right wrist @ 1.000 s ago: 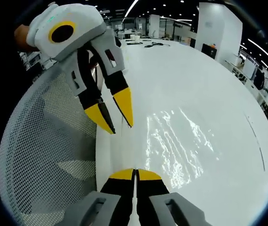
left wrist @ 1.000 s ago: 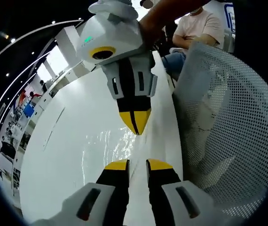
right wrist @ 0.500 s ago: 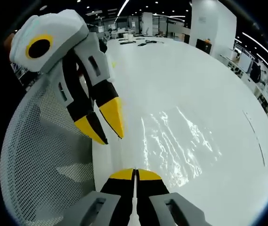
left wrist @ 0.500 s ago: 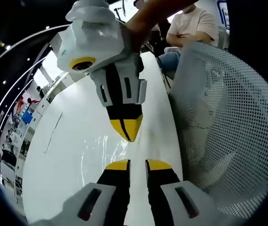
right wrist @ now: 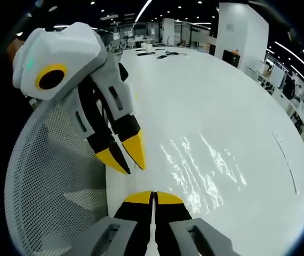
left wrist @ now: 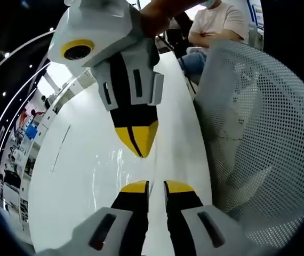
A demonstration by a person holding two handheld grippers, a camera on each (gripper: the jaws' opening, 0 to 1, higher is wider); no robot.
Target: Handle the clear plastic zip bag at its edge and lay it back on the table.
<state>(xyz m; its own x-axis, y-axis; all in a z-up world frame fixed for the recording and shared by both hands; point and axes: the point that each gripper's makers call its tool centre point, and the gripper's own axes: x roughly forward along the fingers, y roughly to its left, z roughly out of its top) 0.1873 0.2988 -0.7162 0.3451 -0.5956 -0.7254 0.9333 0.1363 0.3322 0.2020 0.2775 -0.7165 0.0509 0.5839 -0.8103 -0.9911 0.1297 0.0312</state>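
Note:
The clear zip bag (right wrist: 200, 165) lies wrinkled and glinting on the white table (right wrist: 210, 90), near its edge. My right gripper (right wrist: 153, 196) is shut, and the bag's near edge appears pinched at its tips. In the left gripper view it comes down from the top as the right gripper (left wrist: 137, 152), jaws together at the edge of the bag (left wrist: 109, 170). My left gripper (left wrist: 156, 186) faces it tip to tip, its jaws a narrow gap apart with nothing visible between them. From the other side, the left gripper (right wrist: 125, 159) hangs just above the table edge.
A white mesh chair back (left wrist: 258, 138) stands tight against the table's edge, also the mesh chair back (right wrist: 56, 176). A seated person (left wrist: 221, 26) is beyond the table's far end. Small dark items (right wrist: 165, 50) lie far down the table.
The left gripper has come closer to the right gripper's tips and its jaws have narrowed. The right gripper stays shut and almost still at the bag's edge.

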